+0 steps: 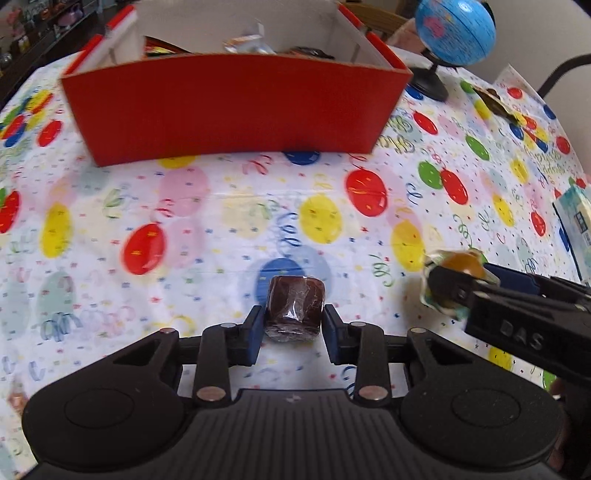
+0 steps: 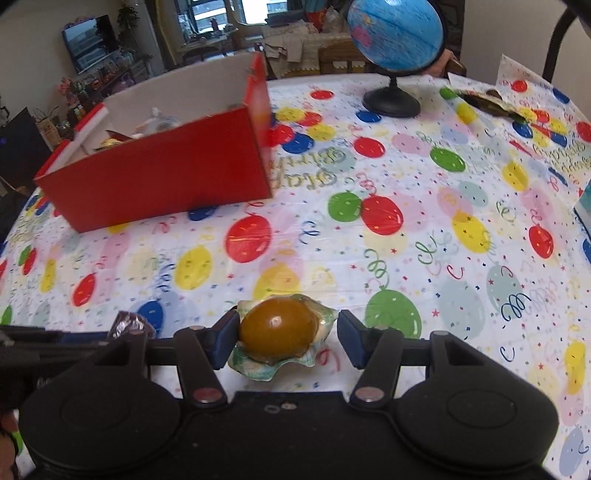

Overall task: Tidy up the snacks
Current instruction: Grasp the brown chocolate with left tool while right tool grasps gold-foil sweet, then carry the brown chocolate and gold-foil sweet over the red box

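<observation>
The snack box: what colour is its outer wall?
Red snack box; clearest in the left wrist view.

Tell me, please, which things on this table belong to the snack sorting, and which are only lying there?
Belong to the job:
- red box, snacks already inside
- brown wrapped snack in the left claw
- amber snack in a crinkled wrapper in the right claw

Only lying there:
- globe on its black stand
- balloon tablecloth
- dark flat item at the far right, unclear what it is

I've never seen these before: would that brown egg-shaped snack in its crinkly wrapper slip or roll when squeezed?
Probably somewhat slippery: the egg looks smooth, glossy and rounded, so flat pads could let it squirt out. The loose wrapper looks floppy and may crumple. Set down, the frilled edge should likely stop it rolling.
</observation>
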A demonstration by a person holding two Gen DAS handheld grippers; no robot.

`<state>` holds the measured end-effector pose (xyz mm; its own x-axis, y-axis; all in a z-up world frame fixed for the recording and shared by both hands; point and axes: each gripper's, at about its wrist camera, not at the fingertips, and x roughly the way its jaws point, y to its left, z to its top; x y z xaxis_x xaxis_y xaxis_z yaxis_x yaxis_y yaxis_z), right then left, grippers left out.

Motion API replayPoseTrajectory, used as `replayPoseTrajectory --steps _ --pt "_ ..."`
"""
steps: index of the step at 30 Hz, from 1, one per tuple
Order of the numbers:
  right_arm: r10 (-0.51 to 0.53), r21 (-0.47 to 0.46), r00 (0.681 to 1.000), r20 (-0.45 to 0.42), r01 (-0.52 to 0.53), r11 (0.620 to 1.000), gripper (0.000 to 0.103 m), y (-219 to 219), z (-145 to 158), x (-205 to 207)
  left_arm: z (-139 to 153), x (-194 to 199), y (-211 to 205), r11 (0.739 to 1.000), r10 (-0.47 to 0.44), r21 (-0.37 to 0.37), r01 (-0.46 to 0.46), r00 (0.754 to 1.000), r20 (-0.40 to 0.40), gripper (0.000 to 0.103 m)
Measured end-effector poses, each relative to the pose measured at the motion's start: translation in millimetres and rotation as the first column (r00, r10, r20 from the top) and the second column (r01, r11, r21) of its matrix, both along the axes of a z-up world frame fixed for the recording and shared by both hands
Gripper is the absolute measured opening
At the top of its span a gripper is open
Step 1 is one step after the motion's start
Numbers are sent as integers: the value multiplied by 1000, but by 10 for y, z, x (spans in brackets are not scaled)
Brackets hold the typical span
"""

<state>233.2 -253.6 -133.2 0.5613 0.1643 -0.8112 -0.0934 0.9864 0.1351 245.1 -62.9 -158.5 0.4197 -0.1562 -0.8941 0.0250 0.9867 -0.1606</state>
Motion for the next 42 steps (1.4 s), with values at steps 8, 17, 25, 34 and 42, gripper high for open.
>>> replayPoseTrajectory --steps 8,17,25,34,42 --pt "46 23 997 57 -48 999 56 308 398 -282 379 -223 335 1000 20 -2 -20 998 60 33" --pt "80 33 987 142 -86 996 56 770 840 -551 845 -472 695 1000 2 7 -3 987 160 33" --pt "96 32 969 226 -106 994 56 1165 1176 -761 1204 -638 1034 1000 -8 1 8 970 243 33" --pt "96 15 949 299 -105 994 56 1451 1475 -847 1593 -704 1335 1000 -6 -9 10 943 331 33" --pt "99 -5 937 335 -103 995 56 1530 1645 -650 1789 -512 1398 1000 -24 -4 27 932 362 33"
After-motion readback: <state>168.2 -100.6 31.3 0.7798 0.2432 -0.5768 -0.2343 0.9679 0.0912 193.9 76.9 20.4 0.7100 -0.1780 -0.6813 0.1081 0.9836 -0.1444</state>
